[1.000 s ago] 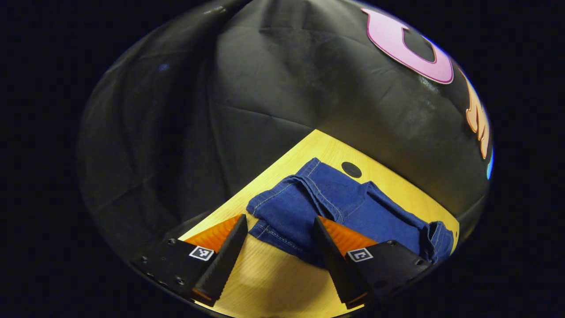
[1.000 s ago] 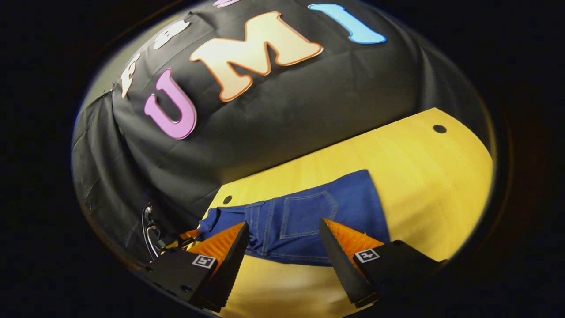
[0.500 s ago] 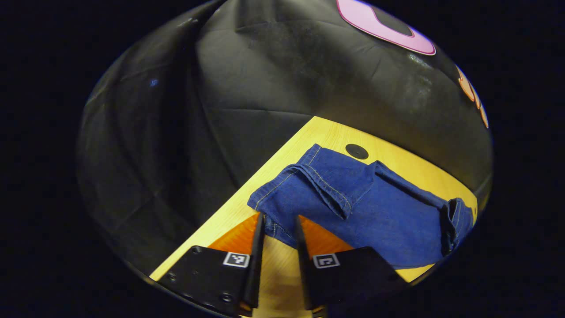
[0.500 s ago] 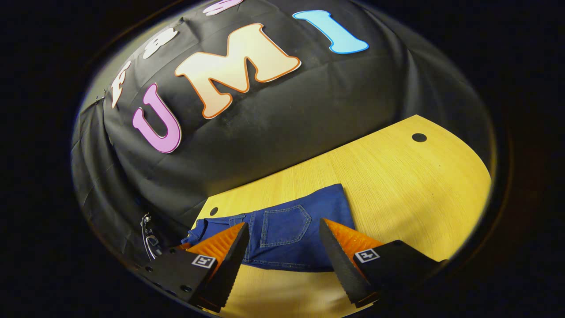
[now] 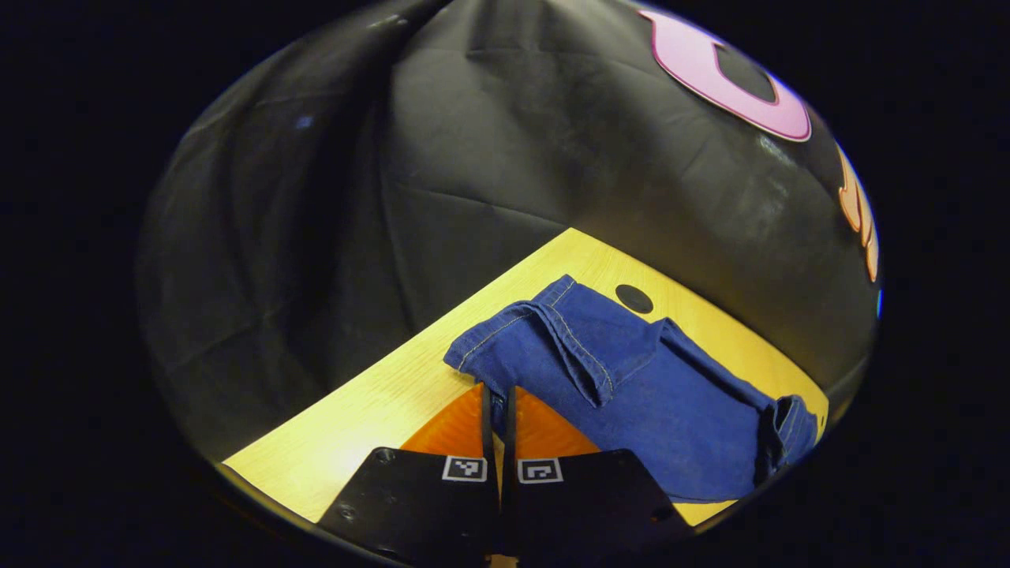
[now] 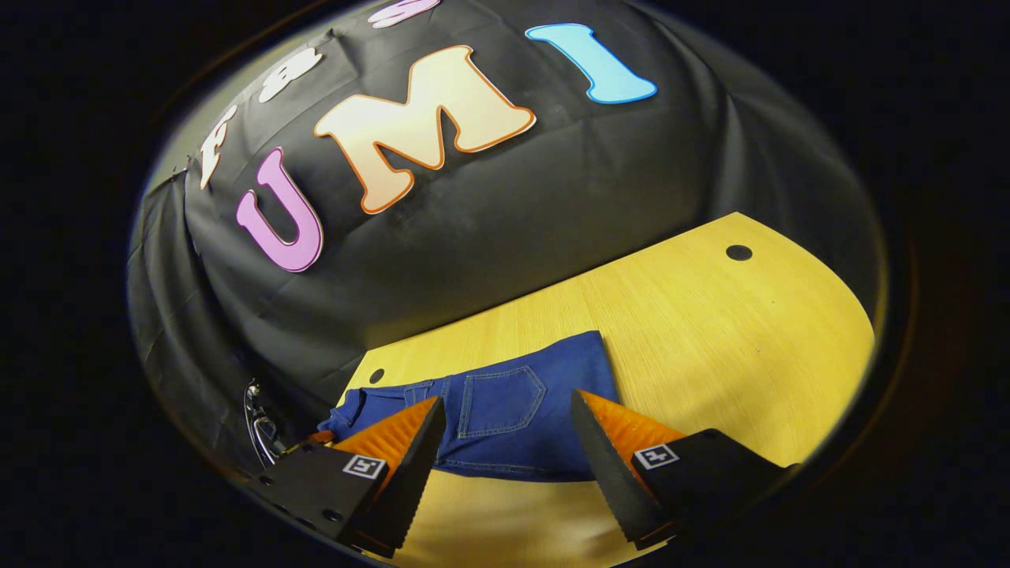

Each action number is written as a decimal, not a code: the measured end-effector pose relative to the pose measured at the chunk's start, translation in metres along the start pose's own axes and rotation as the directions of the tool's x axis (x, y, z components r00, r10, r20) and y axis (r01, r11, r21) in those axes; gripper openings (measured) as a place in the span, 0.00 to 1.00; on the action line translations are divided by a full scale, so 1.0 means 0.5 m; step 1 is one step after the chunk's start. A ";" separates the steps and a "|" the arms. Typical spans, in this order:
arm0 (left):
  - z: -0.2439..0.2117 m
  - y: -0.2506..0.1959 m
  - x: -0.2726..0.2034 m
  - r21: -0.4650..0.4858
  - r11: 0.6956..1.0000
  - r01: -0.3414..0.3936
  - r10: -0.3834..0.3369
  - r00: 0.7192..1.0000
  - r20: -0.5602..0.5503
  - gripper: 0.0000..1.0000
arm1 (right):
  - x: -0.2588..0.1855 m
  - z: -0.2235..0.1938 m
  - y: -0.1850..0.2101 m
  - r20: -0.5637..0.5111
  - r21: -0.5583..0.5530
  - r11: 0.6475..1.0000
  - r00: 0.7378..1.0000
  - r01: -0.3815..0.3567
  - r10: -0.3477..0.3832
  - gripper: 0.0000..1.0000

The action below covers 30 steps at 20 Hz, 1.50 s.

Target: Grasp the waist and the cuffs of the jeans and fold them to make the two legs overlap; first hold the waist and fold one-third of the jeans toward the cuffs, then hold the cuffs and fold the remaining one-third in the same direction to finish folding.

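Blue jeans [image 5: 647, 386] lie in a folded strip on the yellow table [image 5: 371, 402]. Their stitched cuff end [image 5: 505, 335] is nearest my left gripper [image 5: 497, 406], which is shut on the lower cuff edge, with denim pinched between its fingers. In the right gripper view the jeans [image 6: 505, 410] show a back pocket [image 6: 501, 398] facing up and a straight folded edge on the right. My right gripper [image 6: 509, 404] stands open just in front of that pocket part, and nothing is between its fingers.
The table [image 6: 710, 331] runs wide to the right of the jeans. It has small black round holes [image 6: 738, 252] [image 5: 634, 298]. The black cloth wall stands close behind the table's far edge. A bit of metal hardware [image 6: 260, 422] shows at the cuff end.
My left gripper went from open to shut, closing onto the cuff edge. My right gripper stayed open and drew back a little from the jeans.
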<state>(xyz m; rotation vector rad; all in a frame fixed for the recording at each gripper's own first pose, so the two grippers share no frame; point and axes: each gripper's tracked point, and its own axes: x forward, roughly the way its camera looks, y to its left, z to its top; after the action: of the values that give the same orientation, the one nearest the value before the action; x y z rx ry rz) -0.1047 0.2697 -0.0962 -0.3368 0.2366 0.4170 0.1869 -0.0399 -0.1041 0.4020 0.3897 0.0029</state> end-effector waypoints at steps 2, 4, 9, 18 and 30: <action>0.036 -0.012 -0.024 -0.013 0.998 0.057 -0.057 0.997 0.048 0.00 | -0.017 0.014 -0.020 0.016 -0.001 1.000 1.000 0.016 -0.016 0.98; 0.072 -0.029 -0.057 -0.029 0.991 0.130 -0.127 0.988 0.088 0.00 | -0.034 0.028 -0.041 0.034 0.005 1.000 0.999 0.028 -0.028 0.98; 0.097 -0.045 -0.104 -0.065 0.945 0.322 -0.310 0.940 0.140 0.00 | -0.077 0.064 -0.088 0.070 0.024 1.000 0.997 0.019 -0.021 0.98; 0.082 -0.057 -0.153 0.019 0.836 0.549 -0.547 0.829 0.113 0.00 | -0.140 0.129 -0.236 0.078 0.002 1.000 0.997 -0.017 0.016 0.98; -0.121 -0.098 -0.141 0.245 0.754 0.610 -0.590 0.792 -0.154 0.00 | -0.170 0.111 -0.365 0.028 -0.073 0.997 1.000 -0.013 0.015 0.98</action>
<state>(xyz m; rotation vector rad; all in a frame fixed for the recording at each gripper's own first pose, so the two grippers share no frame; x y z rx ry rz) -0.1554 0.1802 -0.1181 -0.1278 0.2363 -0.2751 0.1151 -0.2359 -0.0954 0.3326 0.3578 0.0251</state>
